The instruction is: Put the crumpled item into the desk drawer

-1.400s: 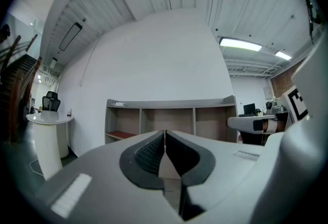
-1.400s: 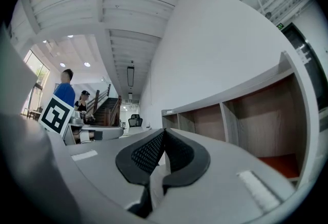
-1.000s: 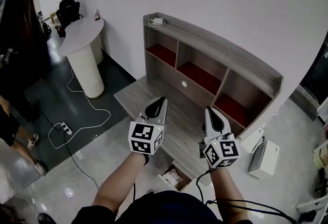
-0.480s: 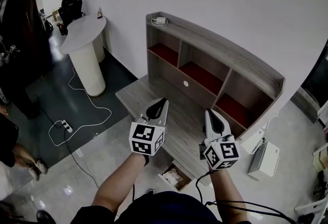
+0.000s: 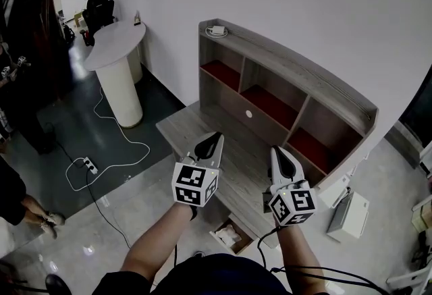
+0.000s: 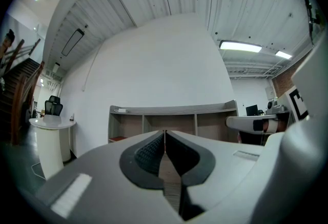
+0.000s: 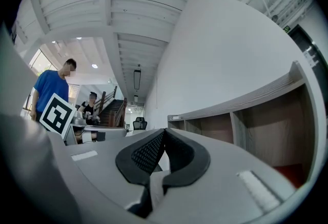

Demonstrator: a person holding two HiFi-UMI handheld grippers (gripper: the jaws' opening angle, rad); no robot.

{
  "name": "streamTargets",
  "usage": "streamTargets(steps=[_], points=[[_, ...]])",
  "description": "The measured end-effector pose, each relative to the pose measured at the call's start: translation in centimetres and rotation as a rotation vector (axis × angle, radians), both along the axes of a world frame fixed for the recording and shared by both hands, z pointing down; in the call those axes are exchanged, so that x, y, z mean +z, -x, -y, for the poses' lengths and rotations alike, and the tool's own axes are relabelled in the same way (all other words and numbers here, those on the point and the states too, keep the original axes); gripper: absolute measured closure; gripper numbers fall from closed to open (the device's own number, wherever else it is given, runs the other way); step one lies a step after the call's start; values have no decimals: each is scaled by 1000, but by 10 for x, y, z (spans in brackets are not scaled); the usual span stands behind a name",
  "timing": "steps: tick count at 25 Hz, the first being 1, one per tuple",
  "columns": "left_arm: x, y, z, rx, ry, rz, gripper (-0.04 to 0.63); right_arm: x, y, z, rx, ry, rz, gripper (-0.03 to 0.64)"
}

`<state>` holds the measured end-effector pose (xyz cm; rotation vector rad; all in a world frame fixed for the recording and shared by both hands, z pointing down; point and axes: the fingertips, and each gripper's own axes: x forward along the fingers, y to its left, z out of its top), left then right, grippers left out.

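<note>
A grey wooden desk (image 5: 185, 128) carries a hutch (image 5: 297, 71) with red-floored open shelves and a closed panel with a round hole (image 5: 249, 113). My left gripper (image 5: 214, 135) hovers over the desk's front part, jaws shut with nothing between them (image 6: 164, 131). My right gripper (image 5: 275, 150) hangs beside it near the desk's front edge, also shut and empty (image 7: 164, 130). Below the desk's front edge an open brown box or drawer (image 5: 217, 237) holds something pale and crumpled (image 5: 231, 235); I cannot tell which of the two it is.
A white round pedestal table (image 5: 120, 50) stands to the left, with a cable and power strip (image 5: 88, 165) on the dark floor. A white box (image 5: 349, 213) sits right of the desk. A person's legs (image 5: 30, 209) show at the left edge. A small white item (image 5: 217, 31) lies on the hutch top.
Both grippers stay shut and almost still over the desk. The view has shifted slightly, and the person at the left has moved a little.
</note>
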<state>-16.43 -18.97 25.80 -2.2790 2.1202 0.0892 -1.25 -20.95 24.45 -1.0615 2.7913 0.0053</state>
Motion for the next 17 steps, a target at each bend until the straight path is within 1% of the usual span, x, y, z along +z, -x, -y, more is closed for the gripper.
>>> streamTargets(steps=[17], points=[[11, 12, 4, -7, 22, -15, 584, 8, 7, 6, 0, 16, 0, 611]])
